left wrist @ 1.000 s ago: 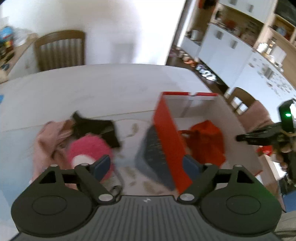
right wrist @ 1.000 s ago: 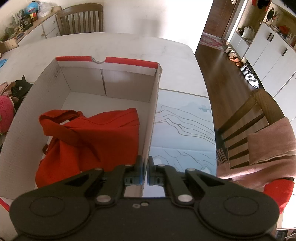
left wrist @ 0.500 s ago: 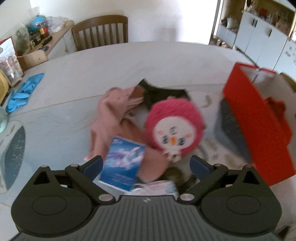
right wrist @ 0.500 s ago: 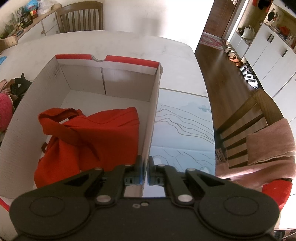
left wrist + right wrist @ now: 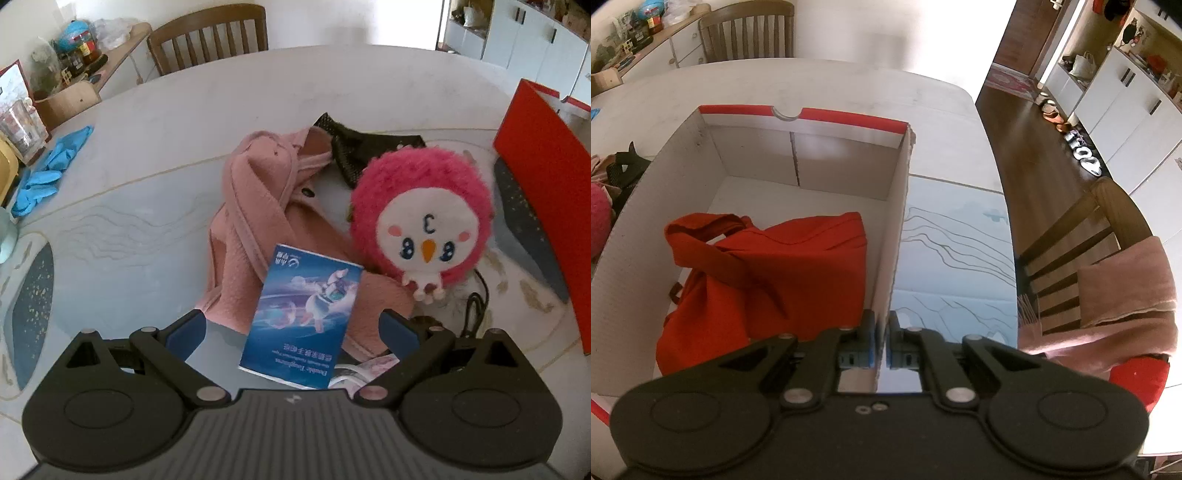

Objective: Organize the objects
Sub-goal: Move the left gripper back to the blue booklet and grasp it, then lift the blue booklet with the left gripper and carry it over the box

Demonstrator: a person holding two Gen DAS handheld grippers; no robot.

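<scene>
The left tongs [image 5: 291,328] have swung off the red box [image 5: 543,206] to the pile left of it and now stand spread wide, a blue booklet [image 5: 303,317] between them, untouched. Its English line is too small to read. The pink plush [image 5: 421,218] shows a "C". The right tongs [image 5: 881,339] stay pinched on the box wall [image 5: 897,236]; bare table [image 5: 953,266] lies right of it.

- My left wrist camera looks steeply down, close over the table [image 5: 155,122].
- My right one looks down into the box [image 5: 897,206]; both views show it.
</scene>
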